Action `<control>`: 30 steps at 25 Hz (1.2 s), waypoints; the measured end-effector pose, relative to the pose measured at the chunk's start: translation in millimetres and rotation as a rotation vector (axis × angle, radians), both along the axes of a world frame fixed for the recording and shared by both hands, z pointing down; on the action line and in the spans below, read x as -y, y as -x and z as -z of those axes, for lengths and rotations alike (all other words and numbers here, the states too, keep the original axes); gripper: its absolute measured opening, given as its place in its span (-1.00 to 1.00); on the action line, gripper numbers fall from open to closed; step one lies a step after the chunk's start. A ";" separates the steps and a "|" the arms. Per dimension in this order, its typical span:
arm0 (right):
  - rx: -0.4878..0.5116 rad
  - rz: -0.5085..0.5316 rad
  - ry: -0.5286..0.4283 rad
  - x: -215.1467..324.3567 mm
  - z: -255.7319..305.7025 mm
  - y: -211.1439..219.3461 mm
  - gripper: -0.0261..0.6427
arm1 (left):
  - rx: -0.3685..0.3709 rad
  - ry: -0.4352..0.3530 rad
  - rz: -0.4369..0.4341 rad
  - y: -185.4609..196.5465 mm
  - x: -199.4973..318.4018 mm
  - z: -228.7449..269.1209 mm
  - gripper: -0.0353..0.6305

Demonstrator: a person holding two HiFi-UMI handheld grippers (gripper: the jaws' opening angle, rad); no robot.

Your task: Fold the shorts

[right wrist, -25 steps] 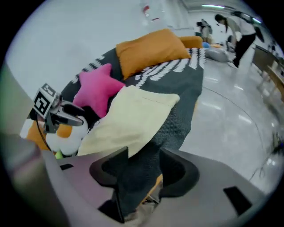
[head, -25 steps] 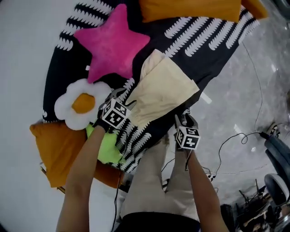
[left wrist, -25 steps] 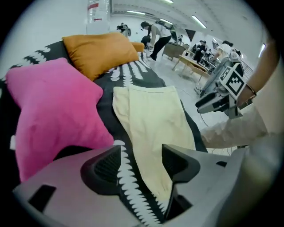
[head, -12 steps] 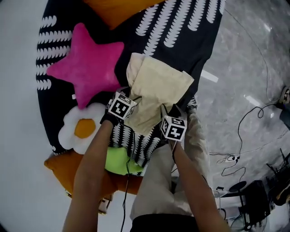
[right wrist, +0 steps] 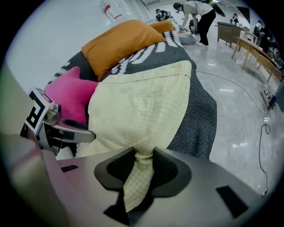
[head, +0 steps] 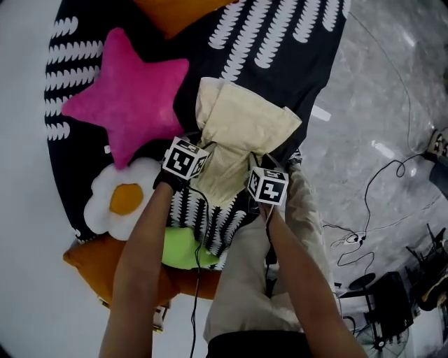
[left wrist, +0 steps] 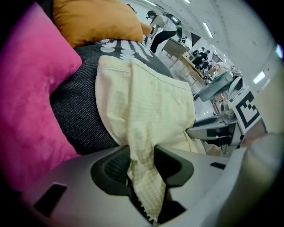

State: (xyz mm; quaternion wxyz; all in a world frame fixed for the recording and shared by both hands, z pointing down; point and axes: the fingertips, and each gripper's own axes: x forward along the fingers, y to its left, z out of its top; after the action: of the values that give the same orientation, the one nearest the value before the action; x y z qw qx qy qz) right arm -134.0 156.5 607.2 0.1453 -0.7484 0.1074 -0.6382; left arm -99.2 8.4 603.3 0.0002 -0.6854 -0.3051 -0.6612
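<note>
Shorts (head: 241, 129), pale yellow, lying rumpled on a black blanket (head: 280, 49) with white markings, close to the blanket's near edge and just in front of the person's legs (head: 241, 280). Gripped at the two near corners: left claw (left wrist: 143, 166) just narrowed onto a tuck of the fabric, pads pressing it from both sides, a checked strip hanging down between them; right claw (right wrist: 143, 170) likewise just narrowed and clamped on a bunched fold, only slightly apart around the cloth. Both claws pointing steeply down, near each other, with slack fabric between. To the left, a pink star cushion (head: 126, 98), near the shorts with a strip of dark blanket between, crowding the left claw's side. Below it, a fried-egg cushion (head: 122, 199), then a lime-green cushion (head: 178, 248) and an orange cushion (head: 87, 262) at the blanket's near left. Beyond the shorts and well apart, a second orange cushion (head: 175, 14). To the right, grey floor (head: 378, 105) with a black cable (head: 366, 207).
</note>
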 end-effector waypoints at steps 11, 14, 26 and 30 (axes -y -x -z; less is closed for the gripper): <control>-0.059 0.135 -0.284 -6.1 86.3 -23.3 -0.80 | -0.083 0.211 0.213 -9.0 -13.8 91.9 -0.73; -0.137 0.146 -0.313 -23.3 123.3 -60.9 -0.80 | -0.162 0.262 0.223 -39.7 -24.6 129.3 -0.73; -0.489 0.135 -0.321 -35.0 228.1 -246.7 -0.80 | -0.535 0.326 0.257 -200.4 -36.5 227.5 -0.73; -0.567 0.140 -0.333 -21.5 233.1 -241.4 -0.80 | -0.627 0.329 0.332 -197.6 -22.3 235.1 -0.73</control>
State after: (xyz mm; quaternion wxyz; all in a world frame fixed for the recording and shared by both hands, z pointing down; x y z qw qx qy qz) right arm 107.4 178.1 374.1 0.1854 -0.8530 0.2976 -0.3866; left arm 98.3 30.7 368.3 -0.1234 -0.8851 -0.2771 -0.3530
